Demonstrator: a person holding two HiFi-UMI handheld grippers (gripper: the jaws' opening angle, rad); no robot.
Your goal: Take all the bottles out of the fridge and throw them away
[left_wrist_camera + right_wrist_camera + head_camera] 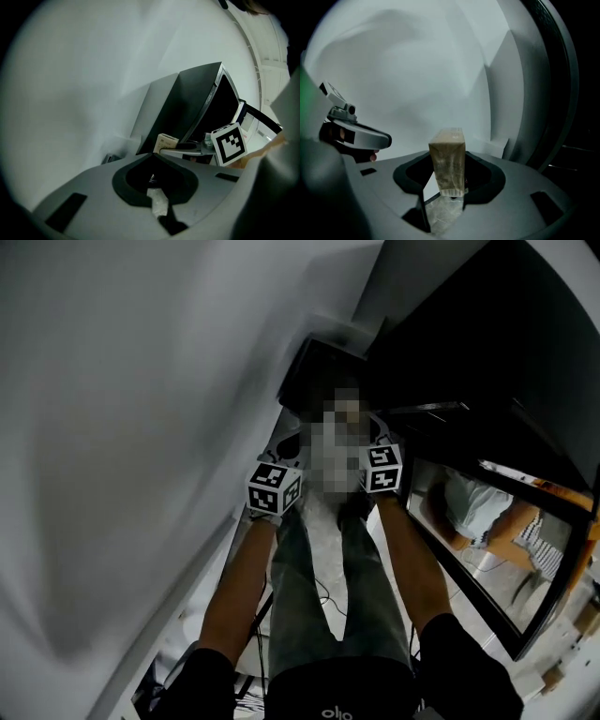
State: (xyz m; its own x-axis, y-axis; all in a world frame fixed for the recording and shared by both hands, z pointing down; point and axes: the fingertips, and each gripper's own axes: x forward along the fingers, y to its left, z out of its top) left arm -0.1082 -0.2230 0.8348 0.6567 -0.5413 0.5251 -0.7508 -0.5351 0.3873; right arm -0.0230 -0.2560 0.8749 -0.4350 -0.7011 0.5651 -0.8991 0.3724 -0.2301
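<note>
Looking steeply down at pale, marbled floor [323, 554], showing in narrow strip between wall at left and black fridge [469, 362] at right. Carrying thin dark cable [328, 601], lying loose in curls. Bearing person's legs [300, 587], standing mid-strip, feet partly hidden by mosaic patch. Fridge base meeting floor out of clear sight.

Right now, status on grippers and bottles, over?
Left gripper shut, empty. Right gripper clamped on tan carton. No bottle in view. Black fridge at right.

Dim, soft shadows, fisheye-warped dark edges
</note>
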